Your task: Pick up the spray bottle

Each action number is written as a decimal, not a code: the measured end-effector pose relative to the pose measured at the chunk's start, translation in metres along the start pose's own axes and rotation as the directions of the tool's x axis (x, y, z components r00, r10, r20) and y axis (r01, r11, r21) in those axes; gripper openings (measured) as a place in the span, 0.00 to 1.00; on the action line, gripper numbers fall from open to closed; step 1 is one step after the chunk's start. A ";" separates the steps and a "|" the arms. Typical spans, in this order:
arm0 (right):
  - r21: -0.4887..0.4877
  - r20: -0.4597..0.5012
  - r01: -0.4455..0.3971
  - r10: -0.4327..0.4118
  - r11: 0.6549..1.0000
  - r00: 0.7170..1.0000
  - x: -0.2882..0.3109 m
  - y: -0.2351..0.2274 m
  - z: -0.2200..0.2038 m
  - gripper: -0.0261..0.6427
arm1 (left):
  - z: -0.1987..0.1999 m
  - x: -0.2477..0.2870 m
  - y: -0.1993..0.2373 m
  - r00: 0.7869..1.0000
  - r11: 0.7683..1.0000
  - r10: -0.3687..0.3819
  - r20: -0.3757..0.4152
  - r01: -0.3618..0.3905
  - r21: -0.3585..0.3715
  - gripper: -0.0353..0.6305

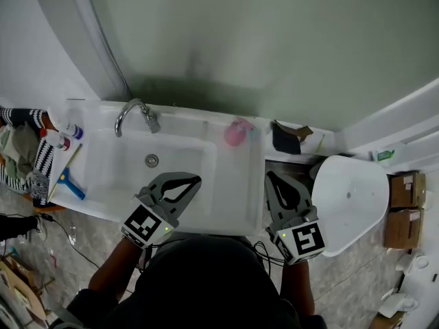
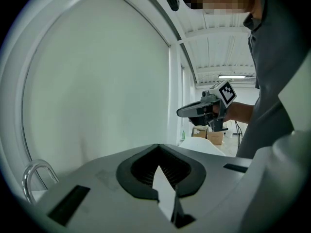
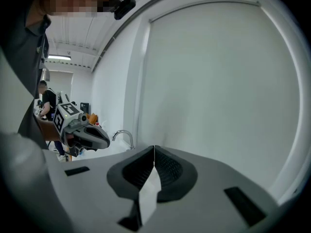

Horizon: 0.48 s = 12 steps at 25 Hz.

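A pink object, possibly the spray bottle, sits on the right ledge of the white sink. Two small bottles stand on the sink's left end; which item is the spray bottle I cannot tell. My left gripper hangs over the sink's front rim, jaws shut and empty, its tips aimed at the pale wall. My right gripper hovers at the sink's right front corner, also shut with nothing in it. Each gripper shows in the other's view: the right gripper, the left gripper.
A chrome faucet rises at the back of the basin. A blue squeegee lies at the left end beside striped cloth. A black item sits past the pink object. A white bowl-shaped fixture and cardboard boxes stand to the right.
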State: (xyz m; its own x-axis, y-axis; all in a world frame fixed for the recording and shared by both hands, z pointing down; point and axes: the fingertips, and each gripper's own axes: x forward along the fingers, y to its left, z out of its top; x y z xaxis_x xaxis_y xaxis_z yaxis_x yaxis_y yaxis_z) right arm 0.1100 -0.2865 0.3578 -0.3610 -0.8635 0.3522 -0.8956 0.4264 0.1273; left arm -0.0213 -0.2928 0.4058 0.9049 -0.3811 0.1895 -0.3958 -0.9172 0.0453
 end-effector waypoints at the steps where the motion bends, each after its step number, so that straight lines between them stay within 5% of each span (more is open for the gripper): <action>1: -0.002 0.001 -0.006 0.006 1.000 1.000 0.003 -0.002 0.002 0.05 | -0.001 0.002 0.001 1.000 1.000 0.000 -0.007 0.000 -0.003 0.06; 12: 0.007 0.005 -0.140 0.140 0.990 0.990 0.039 -0.039 -0.008 0.05 | 0.002 0.038 0.006 0.994 0.995 0.098 -0.055 -0.099 -0.027 0.06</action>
State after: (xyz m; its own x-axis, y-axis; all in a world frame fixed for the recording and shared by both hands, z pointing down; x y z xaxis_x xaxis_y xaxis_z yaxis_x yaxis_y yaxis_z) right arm 0.1330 -0.3351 0.3736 -0.4841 -0.7966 0.3619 -0.8380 0.5411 0.0700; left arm 0.0110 -0.3135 0.4118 0.8520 -0.4619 0.2466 -0.4876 -0.8715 0.0524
